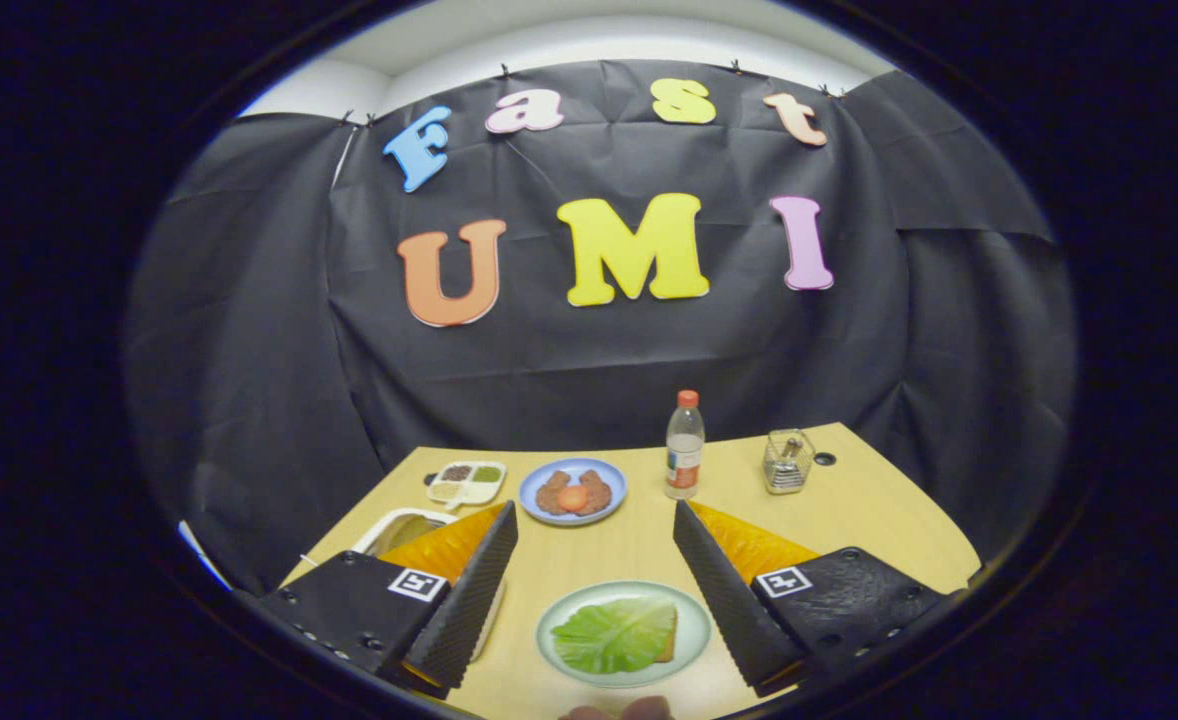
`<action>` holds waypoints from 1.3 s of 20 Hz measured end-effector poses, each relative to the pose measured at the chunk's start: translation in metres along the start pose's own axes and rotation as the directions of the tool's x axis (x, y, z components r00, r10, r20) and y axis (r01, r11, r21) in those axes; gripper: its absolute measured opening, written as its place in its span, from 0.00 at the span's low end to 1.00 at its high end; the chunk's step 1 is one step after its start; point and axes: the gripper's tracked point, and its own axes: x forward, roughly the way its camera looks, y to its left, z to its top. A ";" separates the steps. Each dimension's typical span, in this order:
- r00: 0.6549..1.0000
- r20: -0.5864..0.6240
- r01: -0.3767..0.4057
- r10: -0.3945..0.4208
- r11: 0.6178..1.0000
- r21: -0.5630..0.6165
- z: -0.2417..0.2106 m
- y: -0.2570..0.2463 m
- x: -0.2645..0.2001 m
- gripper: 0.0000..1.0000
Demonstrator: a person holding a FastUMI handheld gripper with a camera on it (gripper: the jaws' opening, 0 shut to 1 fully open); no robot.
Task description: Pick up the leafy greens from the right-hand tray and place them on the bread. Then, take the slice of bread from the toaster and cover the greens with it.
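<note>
Bottle (684, 444), blue plate (572, 491), perhaps condiment tray (466, 483)

Bread slice (671, 640) on the near green plate (561, 608): mostly covered by the lettuce leaf (614, 633), one right-hand edge exposed. White tray (401, 527) at the left: largely hidden behind the left finger (469, 590) of the gripper (594, 585), whose jaws stand wide apart with nothing between them; tray contents indistinct. Divided dish (466, 484) farther back: fillings too small to identify. Wire holder (787, 461) at far right: contents unclear. Bottle (684, 446): label unreadable. Blurred fingertips (617, 710) cut off at the nearest margin. Surface (879, 520): near corners hidden by the gripper body.
</note>
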 end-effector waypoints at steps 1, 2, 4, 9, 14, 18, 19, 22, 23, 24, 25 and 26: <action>1.000 0.004 -0.004 0.004 1.000 -0.010 0.002 0.013 -0.002 0.96; 1.000 0.000 -0.007 0.007 1.000 -0.014 0.000 0.026 -0.003 0.96; 1.000 -0.014 -0.023 0.023 1.000 -0.018 -0.004 0.054 -0.001 0.96; 0.996 -0.059 -0.062 0.060 0.998 -0.029 -0.023 0.121 0.016 0.96; 0.989 -0.080 -0.130 0.127 0.991 -0.043 -0.051 0.177 0.047 0.97; 0.988 -0.144 -0.067 0.061 0.997 -0.037 -0.085 0.176 0.075 0.97; 0.984 -0.169 -0.056 0.050 0.998 -0.032 -0.093 0.177 0.080 0.97; 0.980 -0.195 -0.037 0.033 0.999 -0.020 -0.107 0.179 0.093 0.91; 0.979 -0.199 -0.037 0.034 0.999 -0.014 -0.109 0.179 0.097 0.86; 0.977 -0.209 -0.032 0.029 0.999 -0.011 -0.113 0.182 0.100 0.82; 0.975 -0.220 -0.028 0.026 1.000 -0.008 -0.116 0.182 0.104 0.74; 0.973 -0.231 -0.020 0.019 1.000 0.001 -0.118 0.182 0.107 0.71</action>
